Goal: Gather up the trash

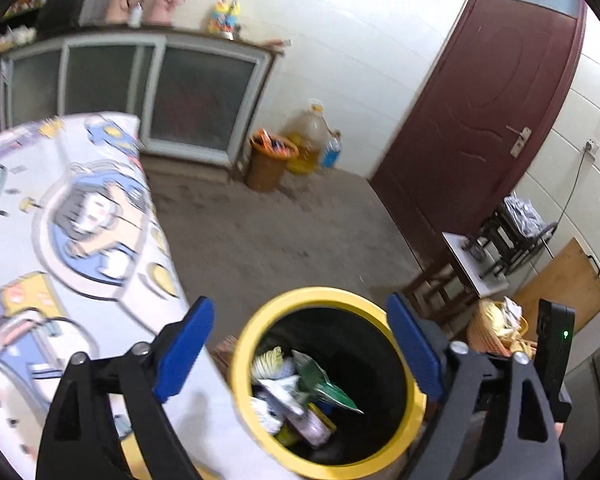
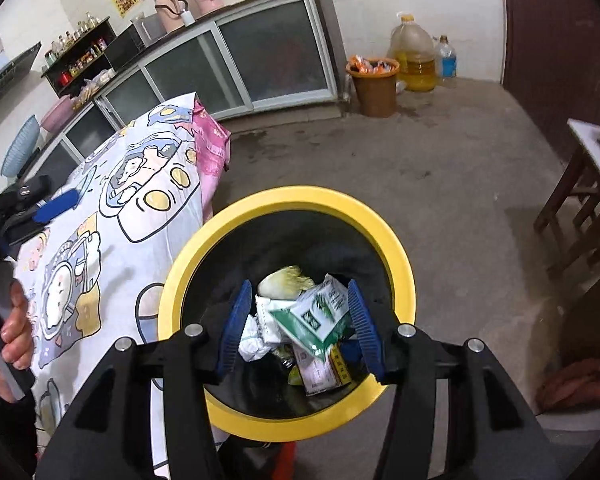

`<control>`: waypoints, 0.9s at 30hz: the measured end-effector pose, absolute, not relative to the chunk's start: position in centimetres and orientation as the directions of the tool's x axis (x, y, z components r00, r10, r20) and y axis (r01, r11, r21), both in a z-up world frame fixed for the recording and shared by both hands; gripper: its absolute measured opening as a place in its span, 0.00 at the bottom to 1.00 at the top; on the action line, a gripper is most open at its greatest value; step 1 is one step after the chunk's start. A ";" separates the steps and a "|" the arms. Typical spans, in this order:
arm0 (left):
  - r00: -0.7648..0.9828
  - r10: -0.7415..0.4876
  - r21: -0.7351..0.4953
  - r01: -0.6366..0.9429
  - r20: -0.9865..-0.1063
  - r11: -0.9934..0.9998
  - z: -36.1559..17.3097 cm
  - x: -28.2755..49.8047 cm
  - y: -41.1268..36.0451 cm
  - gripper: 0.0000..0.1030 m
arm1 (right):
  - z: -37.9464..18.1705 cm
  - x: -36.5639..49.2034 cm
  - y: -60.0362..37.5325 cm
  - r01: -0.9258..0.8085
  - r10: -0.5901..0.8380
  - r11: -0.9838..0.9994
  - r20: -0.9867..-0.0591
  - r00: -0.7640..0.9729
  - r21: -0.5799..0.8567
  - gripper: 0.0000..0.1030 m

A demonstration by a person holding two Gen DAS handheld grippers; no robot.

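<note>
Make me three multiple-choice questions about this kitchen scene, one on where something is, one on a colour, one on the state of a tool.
1. Where does the brown bin stand?
A. On the table
B. On the floor beside the oil jug
C. On the counter

2. What colour is the rim of the black trash can?
A. Yellow
B. Red
C. Green

3. How is the right tool?
A. Clamped on a bottle
B. Open above the trash in the can
C. Resting on the tablecloth

Answers:
1 B, it sits on the concrete floor next to the jug.
2 A, a yellow ring tops the can.
3 B, its blue fingers stand apart, pressing on nothing.
</note>
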State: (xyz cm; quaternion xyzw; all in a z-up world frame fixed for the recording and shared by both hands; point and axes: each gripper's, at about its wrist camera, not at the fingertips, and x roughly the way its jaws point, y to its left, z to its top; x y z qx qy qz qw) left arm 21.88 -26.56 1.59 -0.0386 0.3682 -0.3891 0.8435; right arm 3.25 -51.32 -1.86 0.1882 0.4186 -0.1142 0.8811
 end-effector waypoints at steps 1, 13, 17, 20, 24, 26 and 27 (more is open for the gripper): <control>0.451 -0.680 -0.338 0.626 -0.579 0.703 2.1 21.6 -25.7 0.89 | -1.5 3.3 -51.0 0.360 -0.055 0.905 -0.774 0.630 0.228 0.51; 0.771 -0.458 -0.159 0.435 -0.443 0.886 8.0 15.3 -10.2 0.92 | 5.7 1.7 -42.1 0.373 -0.252 0.910 -0.473 0.844 0.182 0.92; 0.864 -0.319 -0.061 0.321 -0.391 0.945 8.8 12.0 -6.0 0.92 | 7.8 1.2 -37.2 0.289 -0.201 0.941 -0.399 0.895 0.176 0.92; 0.877 -0.291 -0.081 0.282 -0.383 0.956 8.8 9.9 -3.3 0.92 | 8.7 0.7 -33.5 0.244 -0.175 0.957 -0.362 0.916 0.155 0.92; 0.885 -0.246 -0.112 0.220 -0.395 0.969 7.7 7.4 0.0 0.92 | 9.0 -0.3 -29.1 0.200 -0.149 0.973 -0.348 0.926 0.115 0.93; 0.898 -0.201 -0.106 0.172 -0.393 0.979 7.1 6.1 0.9 0.92 | 8.7 -0.8 -26.7 0.187 -0.152 0.980 -0.358 0.921 0.064 0.93; 0.908 -0.170 -0.099 0.143 -0.383 0.985 6.6 5.2 1.5 0.92 | 8.4 -1.0 -25.7 0.188 -0.162 0.982 -0.365 0.917 0.037 0.93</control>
